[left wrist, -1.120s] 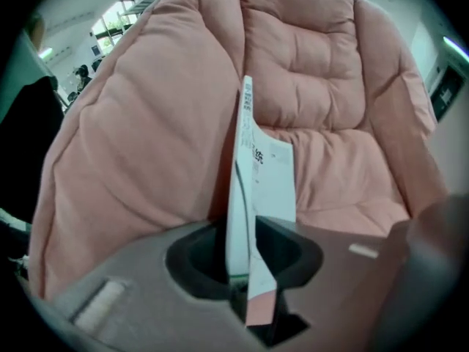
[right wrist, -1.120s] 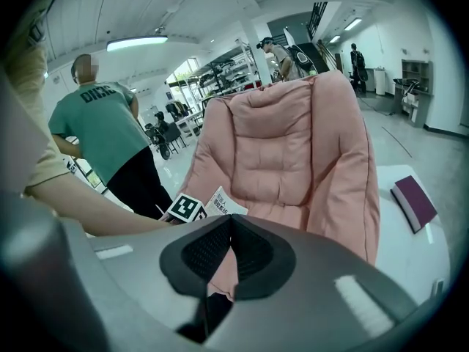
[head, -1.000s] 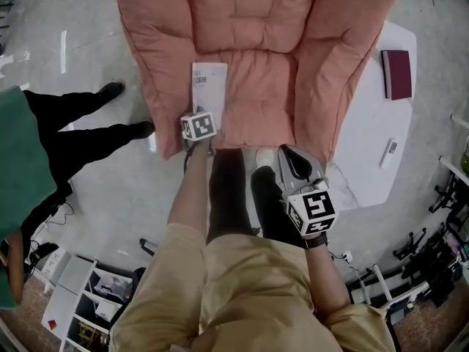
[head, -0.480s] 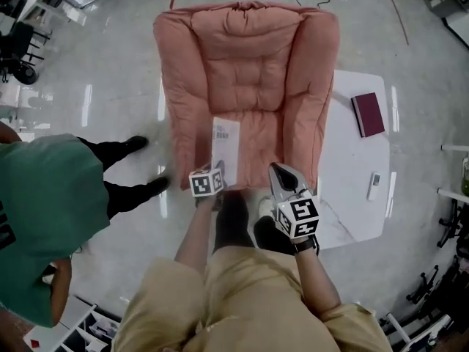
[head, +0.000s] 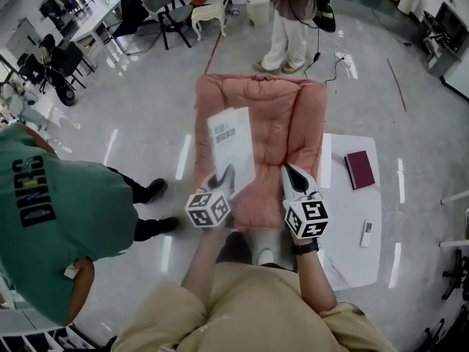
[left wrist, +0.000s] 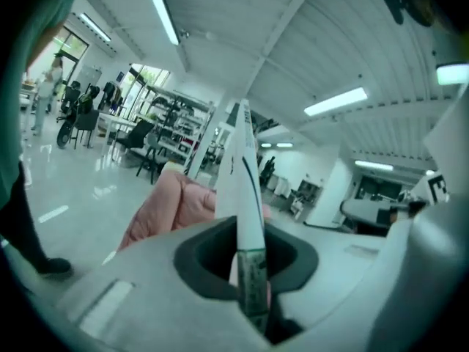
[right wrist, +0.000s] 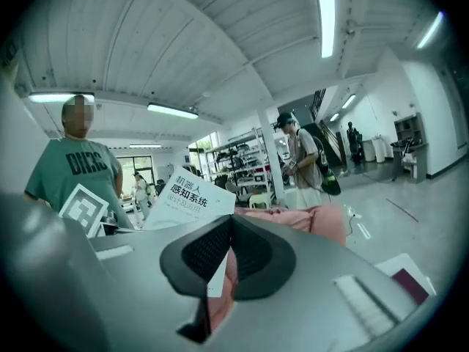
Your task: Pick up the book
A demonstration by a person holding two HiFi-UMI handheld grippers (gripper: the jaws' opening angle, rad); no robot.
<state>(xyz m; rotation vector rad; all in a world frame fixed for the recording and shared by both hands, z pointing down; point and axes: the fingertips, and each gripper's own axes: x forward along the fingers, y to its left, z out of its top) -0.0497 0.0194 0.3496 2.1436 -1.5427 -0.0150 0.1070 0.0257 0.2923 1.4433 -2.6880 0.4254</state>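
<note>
A thin white book (head: 231,141) with dark print on its cover is held up in the air over the pink padded floor chair (head: 289,123). My left gripper (head: 223,180) is shut on the book's near lower edge. In the left gripper view the book (left wrist: 242,167) stands edge-on between the pads, with the left gripper (left wrist: 253,273) clamped on it. My right gripper (head: 293,176) hovers to the right of the book, holding nothing, its jaws together. In the right gripper view the book's cover (right wrist: 189,196) shows beyond the shut right gripper (right wrist: 229,222).
A person in a green shirt (head: 51,211) stands close on the left. A low white table (head: 344,226) to the right of the chair holds a maroon book (head: 360,169) and a small remote (head: 367,233). Another person (head: 293,20) stands beyond the chair. Office chairs and desks line the far left.
Both grippers have risen a long way. The white book has come up off the chair's seat in the left gripper. The floor and chair now look much farther below.
</note>
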